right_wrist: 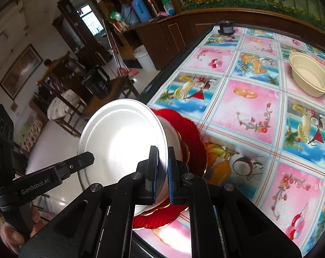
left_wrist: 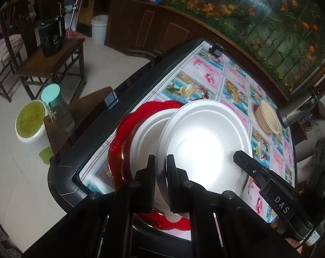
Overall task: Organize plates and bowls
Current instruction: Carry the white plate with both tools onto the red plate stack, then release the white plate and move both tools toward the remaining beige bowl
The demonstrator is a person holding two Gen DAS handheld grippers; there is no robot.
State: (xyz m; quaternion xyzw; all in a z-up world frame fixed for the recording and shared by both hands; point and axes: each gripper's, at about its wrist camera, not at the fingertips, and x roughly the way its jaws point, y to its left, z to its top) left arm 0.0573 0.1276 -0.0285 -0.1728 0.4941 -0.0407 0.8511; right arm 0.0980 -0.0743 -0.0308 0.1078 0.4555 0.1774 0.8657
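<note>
Both grippers are pinching the same white plate [left_wrist: 205,144], each on an opposite side of its rim, and holding it tilted above a short stack at the near corner of the table [left_wrist: 207,75]. The left gripper [left_wrist: 161,182] is closing its two fingers on the near left edge of the plate, one finger on each face. The right gripper [right_wrist: 162,172] is doing the same on the other side, its blue-lined pads [right_wrist: 170,178] pressing the rim between them. In the left wrist view the right gripper is reaching in from the lower right, over the plate's far edge; in the right wrist view the left gripper is coming in from the lower left in the same way. Under the lifted plate another white plate [left_wrist: 147,133] is sitting on a red plate [left_wrist: 128,133] with a scalloped, gold-trimmed edge, and the red plate is resting on the flowered tablecloth near the table's dark border. A beige bowl [right_wrist: 310,77] is standing upright well apart from the stack, farther along the table. Beyond the table a white bucket [right_wrist: 144,58] is standing on the floor, and a wooden chair [left_wrist: 52,58] is carrying a dark container.
</note>
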